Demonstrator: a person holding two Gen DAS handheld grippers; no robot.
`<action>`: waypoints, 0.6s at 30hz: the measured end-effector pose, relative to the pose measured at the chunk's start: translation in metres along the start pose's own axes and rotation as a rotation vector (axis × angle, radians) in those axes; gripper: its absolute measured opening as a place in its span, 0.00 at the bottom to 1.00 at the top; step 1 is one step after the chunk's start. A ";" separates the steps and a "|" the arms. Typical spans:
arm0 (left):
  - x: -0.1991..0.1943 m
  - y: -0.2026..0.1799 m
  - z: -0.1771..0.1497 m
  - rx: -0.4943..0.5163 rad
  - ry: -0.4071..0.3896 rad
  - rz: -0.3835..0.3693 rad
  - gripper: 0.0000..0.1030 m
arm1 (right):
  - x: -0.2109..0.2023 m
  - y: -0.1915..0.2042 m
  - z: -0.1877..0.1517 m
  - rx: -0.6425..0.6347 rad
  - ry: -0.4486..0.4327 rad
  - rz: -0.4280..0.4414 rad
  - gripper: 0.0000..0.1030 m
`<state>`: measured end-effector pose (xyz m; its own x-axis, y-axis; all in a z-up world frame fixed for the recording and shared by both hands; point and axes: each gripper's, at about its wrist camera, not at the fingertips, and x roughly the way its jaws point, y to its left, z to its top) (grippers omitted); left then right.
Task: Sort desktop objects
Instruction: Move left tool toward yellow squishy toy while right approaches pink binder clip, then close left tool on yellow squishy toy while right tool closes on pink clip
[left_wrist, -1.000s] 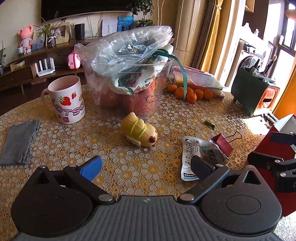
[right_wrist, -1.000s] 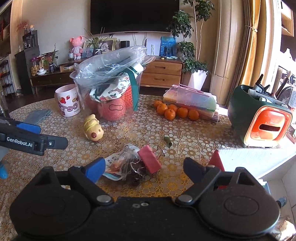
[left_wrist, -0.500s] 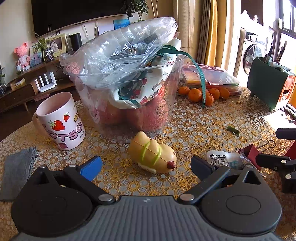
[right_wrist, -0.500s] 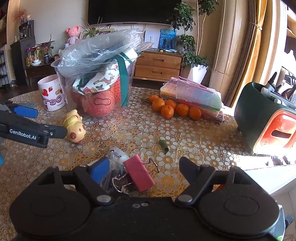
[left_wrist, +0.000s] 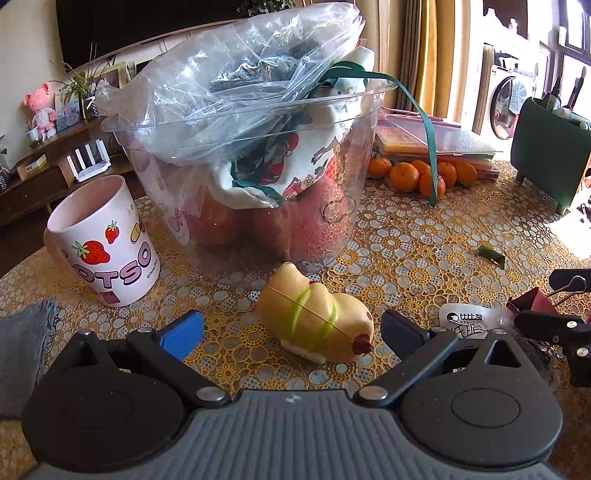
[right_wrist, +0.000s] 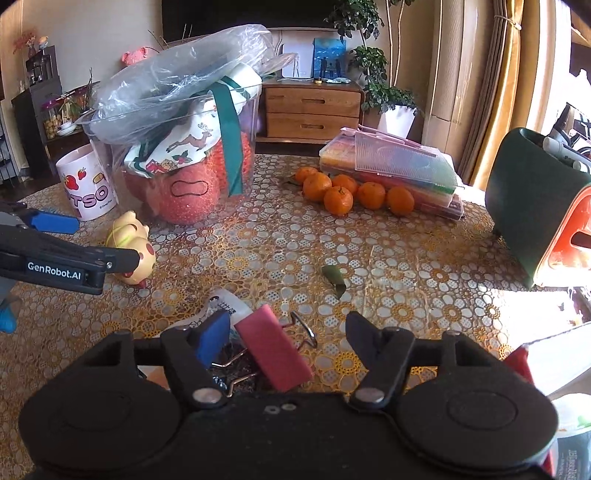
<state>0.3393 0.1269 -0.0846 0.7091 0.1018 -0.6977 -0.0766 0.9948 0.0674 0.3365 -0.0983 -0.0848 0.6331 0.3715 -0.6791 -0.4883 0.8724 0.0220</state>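
Observation:
A yellow toy animal with green bands (left_wrist: 314, 323) lies on the lace tablecloth between the open jaws of my left gripper (left_wrist: 291, 330); it also shows in the right wrist view (right_wrist: 131, 245). My right gripper (right_wrist: 286, 334) is open around a red binder clip (right_wrist: 273, 352) clipped on a small snack packet (right_wrist: 221, 301). The clip and packet also show at the right of the left wrist view (left_wrist: 532, 301). A clear tub (left_wrist: 332, 221) full of bags and red plush stands just behind the toy.
A pink strawberry mug (left_wrist: 103, 240) stands left of the tub, a grey cloth (left_wrist: 22, 343) at far left. Several oranges (right_wrist: 347, 192) and a stack of plastic cases (right_wrist: 399, 170) lie behind. A green and orange holder (right_wrist: 535, 206) stands right. A green scrap (right_wrist: 334, 277) lies mid-table.
My left gripper has moved forward and left until the yellow toy sits between its jaws. My right gripper has moved forward over the red clip and packet. Both stay open.

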 end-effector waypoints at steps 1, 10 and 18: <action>0.002 0.001 0.000 -0.004 0.004 0.001 1.00 | 0.002 -0.001 -0.001 0.009 0.003 0.008 0.65; 0.016 0.000 0.000 0.005 0.041 -0.034 0.99 | 0.007 -0.002 -0.006 0.055 0.002 0.064 0.55; 0.020 -0.003 -0.001 0.015 0.040 -0.072 0.71 | 0.002 -0.006 -0.004 0.086 -0.005 0.098 0.41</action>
<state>0.3528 0.1258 -0.0998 0.6840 0.0300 -0.7289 -0.0158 0.9995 0.0264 0.3382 -0.1037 -0.0897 0.5877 0.4578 -0.6671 -0.4947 0.8558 0.1515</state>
